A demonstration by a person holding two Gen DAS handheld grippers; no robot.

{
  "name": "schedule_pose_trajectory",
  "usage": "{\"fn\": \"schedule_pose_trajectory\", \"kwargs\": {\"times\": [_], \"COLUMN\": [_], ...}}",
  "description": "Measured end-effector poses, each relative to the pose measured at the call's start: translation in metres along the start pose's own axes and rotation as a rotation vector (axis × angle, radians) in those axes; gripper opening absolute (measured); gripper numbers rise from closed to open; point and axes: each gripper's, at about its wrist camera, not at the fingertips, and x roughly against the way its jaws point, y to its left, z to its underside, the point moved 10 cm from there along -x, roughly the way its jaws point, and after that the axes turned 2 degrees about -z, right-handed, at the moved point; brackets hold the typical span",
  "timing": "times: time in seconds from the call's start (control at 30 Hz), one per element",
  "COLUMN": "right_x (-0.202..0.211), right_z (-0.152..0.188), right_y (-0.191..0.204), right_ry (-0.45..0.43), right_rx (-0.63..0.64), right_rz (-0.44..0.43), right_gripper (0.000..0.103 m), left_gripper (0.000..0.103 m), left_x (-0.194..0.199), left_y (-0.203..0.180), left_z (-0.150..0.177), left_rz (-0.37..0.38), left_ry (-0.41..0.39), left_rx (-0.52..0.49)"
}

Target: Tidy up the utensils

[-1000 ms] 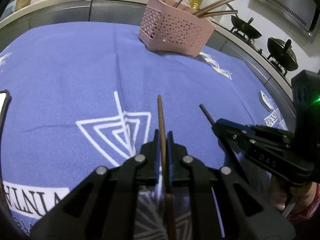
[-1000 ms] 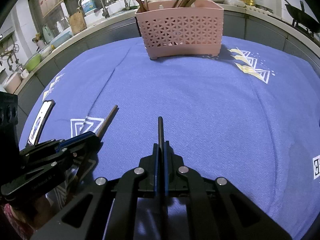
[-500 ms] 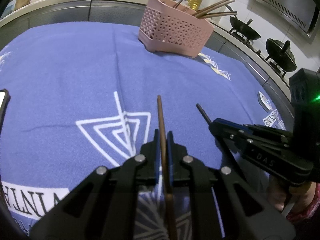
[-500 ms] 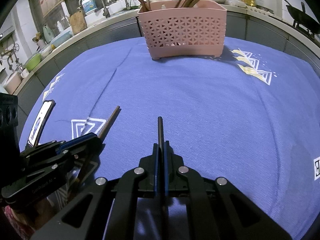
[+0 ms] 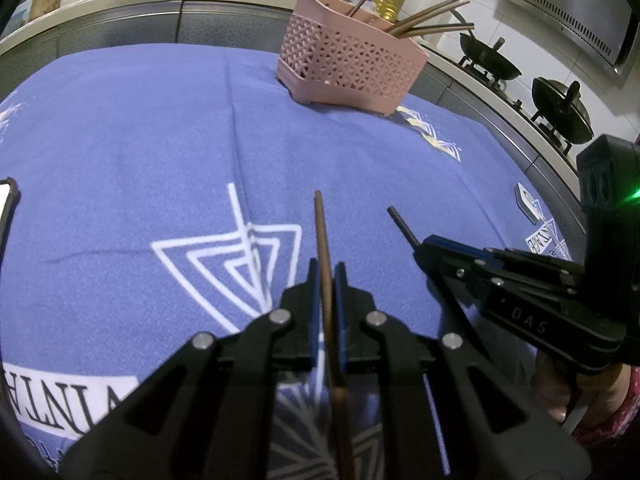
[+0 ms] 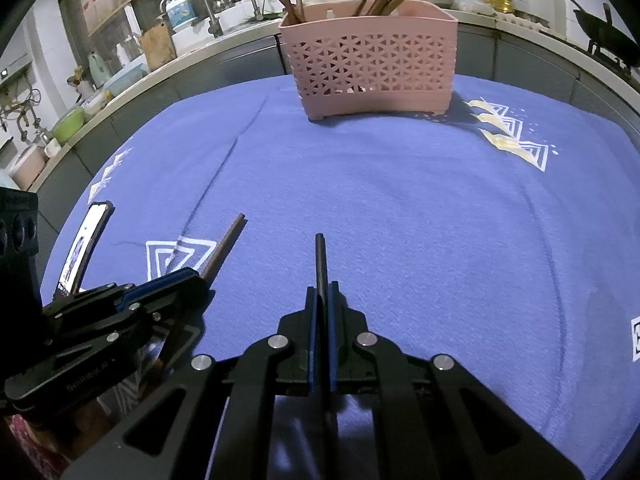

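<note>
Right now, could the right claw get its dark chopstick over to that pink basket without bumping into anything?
Probably yes. The right claw is shut on the dark chopstick, and only bare blue cloth lies between it and the pink basket. The left claw sits off to the side.

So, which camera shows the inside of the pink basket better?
The right wrist view. It faces the pink basket squarely, so the open top shows chopsticks standing at both ends. The left wrist view sees the pink basket from a corner, farther off, so its inside is mostly hidden and only some stick ends show.
</note>
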Motion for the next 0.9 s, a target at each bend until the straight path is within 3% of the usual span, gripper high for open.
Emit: {"fn": "schedule_pose_trajectory", "kwargs": {"times": [0.9], "right_x": [0.003], "right_z": [-0.002], "right_y": [-0.01], "right_ry": [-0.015], "right_rx": [-0.053], "right_rz": [-0.016], "right_gripper": [0.005], "left_gripper": [0.008], "left_x": [-0.002], "left_y": [0.0], "left_z": [-0.001], "left_rz": [-0.004], "left_ry": [0.001], "left_rx": [-0.007]}}
